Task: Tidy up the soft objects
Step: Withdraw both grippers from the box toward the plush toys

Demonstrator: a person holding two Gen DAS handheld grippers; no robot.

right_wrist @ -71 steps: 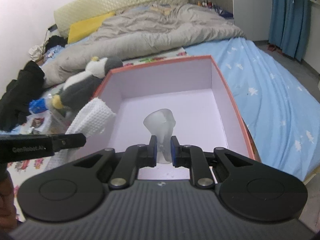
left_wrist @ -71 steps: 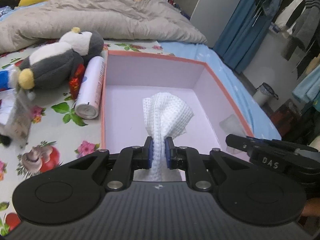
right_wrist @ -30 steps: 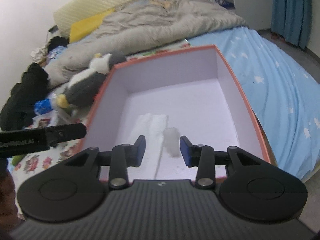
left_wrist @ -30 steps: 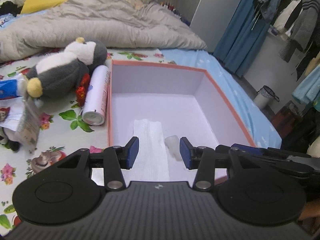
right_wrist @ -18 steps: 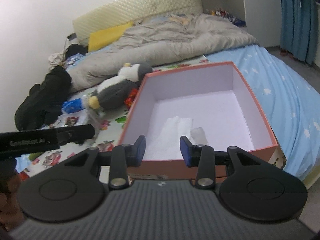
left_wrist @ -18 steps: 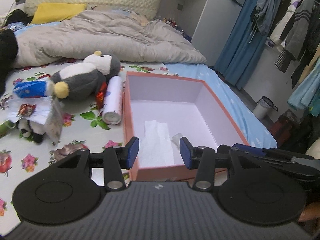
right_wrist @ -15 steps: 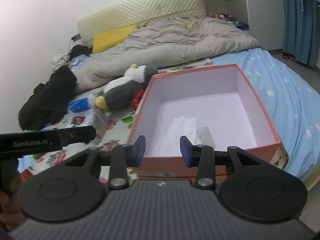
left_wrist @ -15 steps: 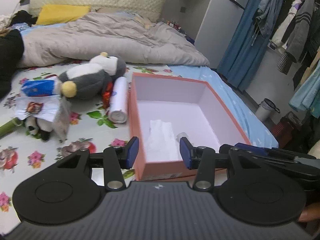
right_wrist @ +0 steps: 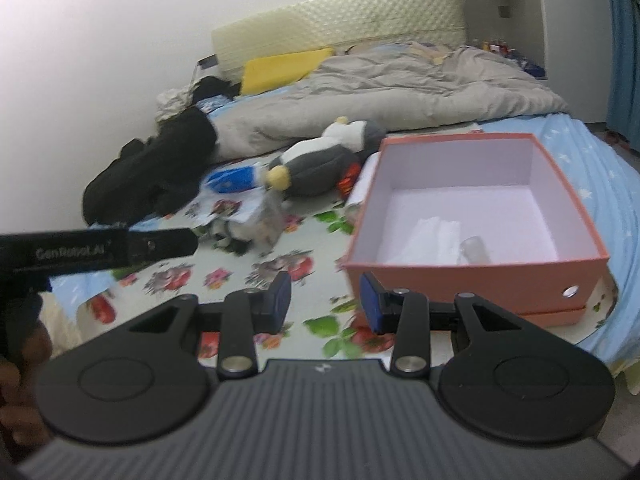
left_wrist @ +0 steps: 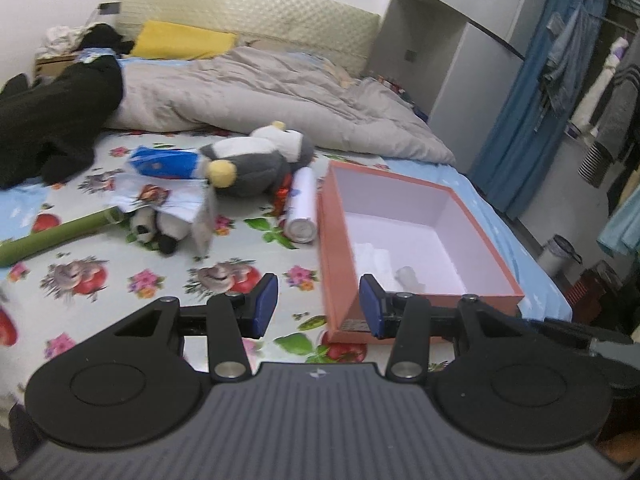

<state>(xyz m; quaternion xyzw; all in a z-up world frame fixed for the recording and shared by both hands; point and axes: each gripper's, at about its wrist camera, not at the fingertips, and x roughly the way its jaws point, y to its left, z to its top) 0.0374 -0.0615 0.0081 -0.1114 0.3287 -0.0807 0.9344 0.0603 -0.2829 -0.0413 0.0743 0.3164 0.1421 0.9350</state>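
Observation:
An orange box (left_wrist: 334, 236) with a pale lilac inside stands on the floral bedsheet; it also shows in the right wrist view (right_wrist: 472, 274). Inside lie a white cloth (left_wrist: 372, 260) (right_wrist: 434, 236) and a small translucent soft piece (left_wrist: 406, 274) (right_wrist: 474, 248). A grey and white penguin plush (left_wrist: 252, 160) (right_wrist: 320, 164) lies left of the box. My left gripper (left_wrist: 318, 306) is open and empty, held back near the box's near left corner. My right gripper (right_wrist: 324, 304) is open and empty, in front of the box.
A white can (left_wrist: 300, 204) lies between penguin and box. A blue packet (left_wrist: 164, 164), papers, a small panda plush (left_wrist: 156, 230) and a green tube (left_wrist: 52, 236) lie left. A grey duvet (left_wrist: 248, 96), yellow pillow (left_wrist: 180, 42) and black clothes (left_wrist: 48, 120) lie behind.
Both grippers let go of the cloth and the translucent piece into the box, opened, then drew back and up from the box. The view has shifted left.

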